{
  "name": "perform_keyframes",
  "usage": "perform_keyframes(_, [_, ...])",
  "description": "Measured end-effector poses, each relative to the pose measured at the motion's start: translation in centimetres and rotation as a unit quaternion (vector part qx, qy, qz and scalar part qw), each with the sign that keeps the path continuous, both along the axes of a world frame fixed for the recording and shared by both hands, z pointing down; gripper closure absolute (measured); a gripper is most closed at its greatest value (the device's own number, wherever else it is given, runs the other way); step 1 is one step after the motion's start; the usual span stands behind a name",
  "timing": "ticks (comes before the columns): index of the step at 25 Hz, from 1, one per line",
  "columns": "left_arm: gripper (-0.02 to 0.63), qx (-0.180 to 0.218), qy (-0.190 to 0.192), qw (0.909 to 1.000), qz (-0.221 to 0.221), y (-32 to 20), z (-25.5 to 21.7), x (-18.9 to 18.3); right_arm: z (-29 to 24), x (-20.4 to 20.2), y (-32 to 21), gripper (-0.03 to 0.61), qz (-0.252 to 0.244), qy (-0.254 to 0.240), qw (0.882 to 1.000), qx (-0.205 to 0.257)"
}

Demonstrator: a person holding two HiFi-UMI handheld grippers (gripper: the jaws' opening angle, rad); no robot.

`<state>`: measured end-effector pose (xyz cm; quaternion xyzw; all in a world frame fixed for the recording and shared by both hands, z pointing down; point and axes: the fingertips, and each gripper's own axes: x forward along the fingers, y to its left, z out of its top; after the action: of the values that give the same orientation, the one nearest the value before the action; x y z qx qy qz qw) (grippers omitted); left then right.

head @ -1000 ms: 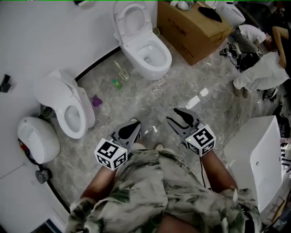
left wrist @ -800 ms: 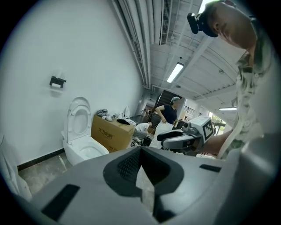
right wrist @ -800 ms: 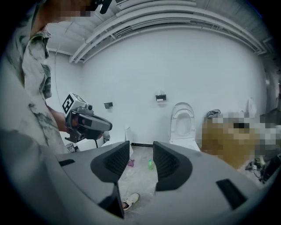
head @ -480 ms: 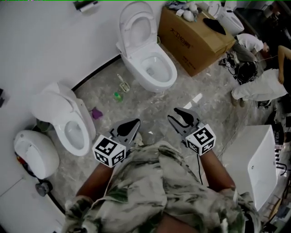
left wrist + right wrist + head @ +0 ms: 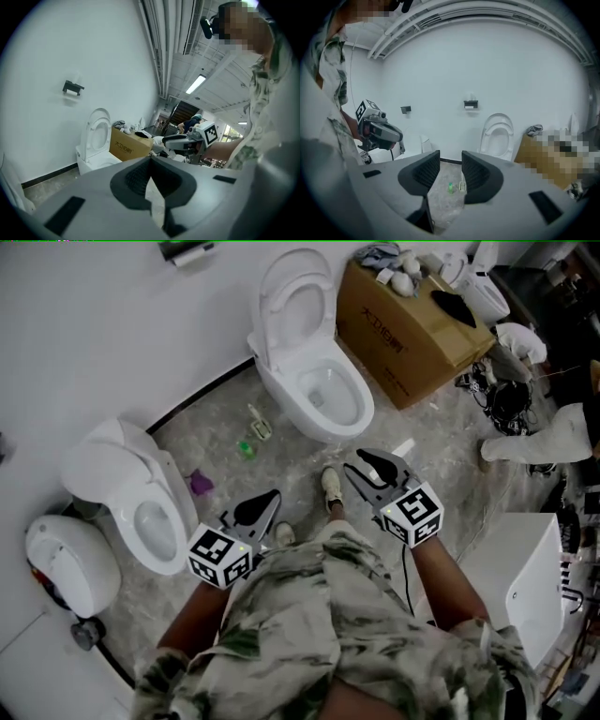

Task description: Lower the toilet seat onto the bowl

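White ceramic toilet (image 5: 314, 371), standing against the white wall (image 5: 112, 324) at the upper middle of the head view, well ahead of both grippers. Its white oval toilet seat (image 5: 274, 298) is raised, standing upright against the wall behind the open bowl (image 5: 367, 407); the right gripper view shows the seat (image 5: 499, 133) equally upright, ahead and to the right of the jaws. Left gripper (image 5: 267, 500), grey body with black ribbed pads and a marker cube: held in the air low above the grey marbled floor (image 5: 281, 432), pointing toward the toilet; in its own view the pads (image 5: 136, 176) are pressed together at the tips, nothing between them. Right gripper (image 5: 354, 467), same make: held in the air beside the left and apart from it; its fingers (image 5: 423, 173) are spread, the jaws have just been closing a little, and only floor shows through the gap. Brown cardboard box (image 5: 398, 329), printed, just right of the toilet, with loose items on top. Second white toilet (image 5: 141, 488), at the left by the wall. Small green bottle (image 5: 246, 448) and small purple object (image 5: 201, 484), on the floor between the two toilets. Pale shoe (image 5: 330, 486) of the person, on the floor between the grippers.
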<state>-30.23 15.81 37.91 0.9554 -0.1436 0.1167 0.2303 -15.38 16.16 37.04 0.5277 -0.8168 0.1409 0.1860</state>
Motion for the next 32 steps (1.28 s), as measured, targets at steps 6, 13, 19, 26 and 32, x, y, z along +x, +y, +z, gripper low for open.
perform_keyframes(6, [0.592, -0.001, -0.011, 0.9992, -0.039, -5.0, 0.4, 2.3, 0.8, 4.5, -7.4, 0.416, -0.026, -0.003, 1.000, 0.005])
perform_keyframes(13, [0.592, -0.002, -0.019, 0.9943, -0.105, -12.2, -0.3, 7.9, 1.1, 12.3, -18.8, 0.417, -0.065, -0.005, 0.998, 0.004])
perform_keyframes(19, [0.592, -0.005, -0.026, 0.9882, -0.151, -17.3, -1.1, 12.3, 2.0, 18.2, -29.0, 0.419, -0.099, 0.003, 0.995, -0.001])
perform_keyframes(26, [0.592, -0.018, -0.052, 0.9781, -0.201, -20.6, -0.9, 16.3, 3.9, 23.6, -40.1, 0.411, -0.135, 0.024, 0.991, -0.004])
perform_keyframes(32, [0.592, -0.027, -0.065, 0.9694, -0.235, -23.0, -0.9, 16.7, 5.9, 25.4, -48.2, 0.411, -0.168, 0.059, 0.984, -0.006])
